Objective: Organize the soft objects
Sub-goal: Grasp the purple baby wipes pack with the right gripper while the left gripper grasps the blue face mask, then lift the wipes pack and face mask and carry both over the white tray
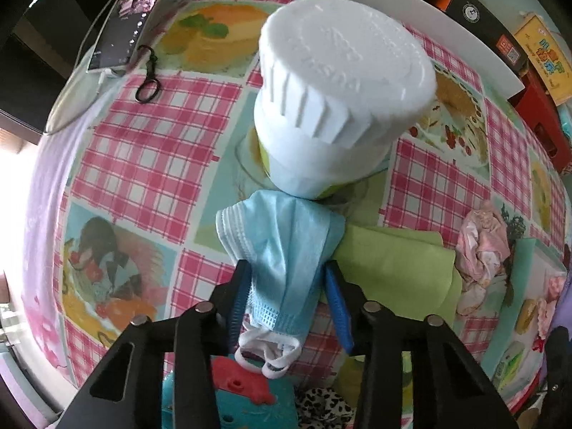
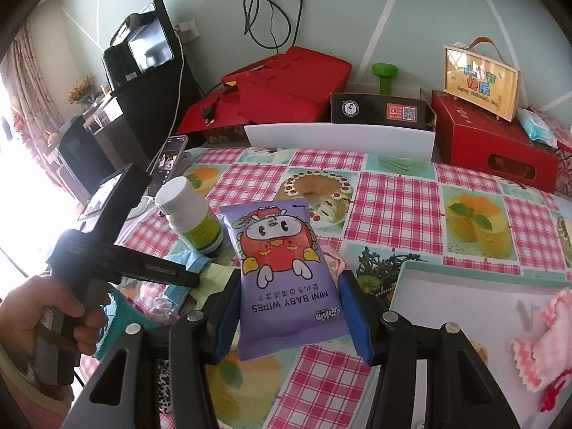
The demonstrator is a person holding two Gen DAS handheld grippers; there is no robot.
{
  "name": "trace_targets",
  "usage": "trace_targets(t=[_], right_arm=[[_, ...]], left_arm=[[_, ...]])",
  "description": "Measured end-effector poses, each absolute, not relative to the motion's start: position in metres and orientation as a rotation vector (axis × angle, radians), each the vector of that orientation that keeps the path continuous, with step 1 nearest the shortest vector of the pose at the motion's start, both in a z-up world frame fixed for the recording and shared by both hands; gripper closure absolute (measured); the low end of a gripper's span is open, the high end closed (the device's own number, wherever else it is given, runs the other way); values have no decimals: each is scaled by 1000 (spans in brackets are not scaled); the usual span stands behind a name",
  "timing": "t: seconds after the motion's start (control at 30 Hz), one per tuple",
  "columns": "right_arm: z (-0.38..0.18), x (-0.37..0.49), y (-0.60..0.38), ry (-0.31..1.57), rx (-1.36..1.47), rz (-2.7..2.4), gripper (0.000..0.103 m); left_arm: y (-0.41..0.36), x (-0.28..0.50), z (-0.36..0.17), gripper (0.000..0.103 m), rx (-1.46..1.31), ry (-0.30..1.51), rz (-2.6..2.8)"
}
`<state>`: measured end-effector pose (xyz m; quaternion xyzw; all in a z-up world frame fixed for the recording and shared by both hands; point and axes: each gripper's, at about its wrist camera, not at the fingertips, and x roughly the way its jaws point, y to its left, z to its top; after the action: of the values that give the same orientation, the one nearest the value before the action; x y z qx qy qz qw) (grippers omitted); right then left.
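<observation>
Left wrist view: the left claw (image 1: 287, 286) grips a blue face mask (image 1: 282, 246) just beside a white-capped bottle (image 1: 336, 107), open checkered surface (image 1: 143, 150) to its left.

Right wrist view: the right claw (image 2: 289, 307) clamps a purple wipes pack (image 2: 282, 271) above the surface, near a tray's edge (image 2: 464, 271).

My left gripper (image 1: 286, 286) is angled down toward the table, its blue-padded fingers (image 1: 241, 296) closed against a crumpled blue face mask (image 1: 282, 250) — contact on both sides. My right gripper (image 2: 289, 307) is held level and points forward, its blue pads (image 2: 352, 318) pressed to the two edges of a purple pack of baby wipes (image 2: 282, 275). My left hand (image 2: 46, 321) shows in the right wrist view — fingers wrapped around the black handle of the left gripper.
</observation>
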<state>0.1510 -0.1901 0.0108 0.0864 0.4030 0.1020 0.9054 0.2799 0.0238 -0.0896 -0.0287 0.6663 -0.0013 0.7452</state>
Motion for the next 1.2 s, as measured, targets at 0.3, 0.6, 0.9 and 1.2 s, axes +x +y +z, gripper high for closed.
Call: trace_targets(t=[0.3, 0.6, 0.9, 1.2], right_arm=[[11, 151, -194, 832, 198, 207, 47], [10, 151, -200, 840, 219, 197, 47], [18, 148, -207, 820, 238, 186, 47], [35, 140, -215, 769, 240, 169, 47]], left_arm=[[47, 273, -77, 84, -153, 1403, 31], [64, 249, -61, 89, -224, 1327, 41], [64, 205, -18, 89, -286, 1185, 0], [50, 186, 25, 89, -297, 1068, -60]])
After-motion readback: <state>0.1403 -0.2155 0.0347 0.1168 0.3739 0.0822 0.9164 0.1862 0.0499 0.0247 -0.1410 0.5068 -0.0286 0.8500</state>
